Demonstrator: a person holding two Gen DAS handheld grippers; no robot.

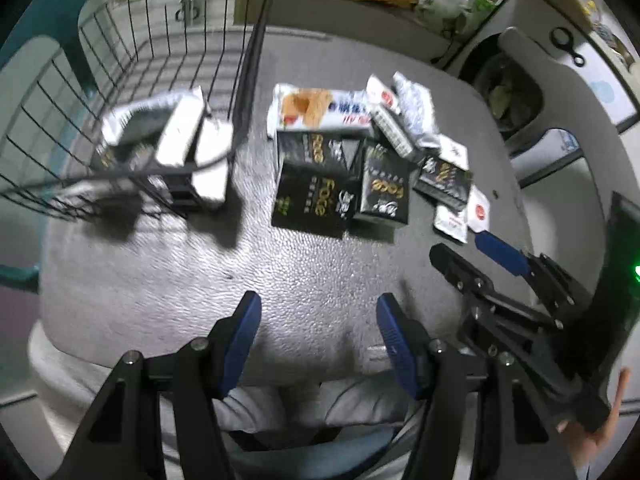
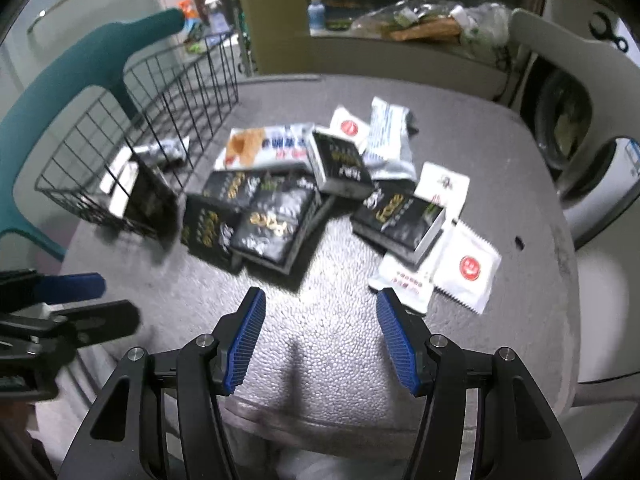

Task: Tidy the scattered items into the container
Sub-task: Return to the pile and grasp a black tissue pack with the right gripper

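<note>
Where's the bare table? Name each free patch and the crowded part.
Free: the near table between both open grippers and the black boxes, and the far strip behind the snack packets. Crowded: the middle, boxes and white sachets overlapping beside the wire basket.

Left gripper point(image 1: 318, 336): jaws spread wide, nothing between the blue pads point(image 1: 240, 344), hovering over the near edge of the table. Right gripper point(image 2: 320, 336): same, jaws wide apart, empty, also over the near edge. Right unit sits just beside the left, on its right and angled in toward the table's middle. A bare hand point(image 1: 596, 428) grips the right unit's rear; fingers partly visible at the frame edge. No wrists or sleeves discernible.
</note>
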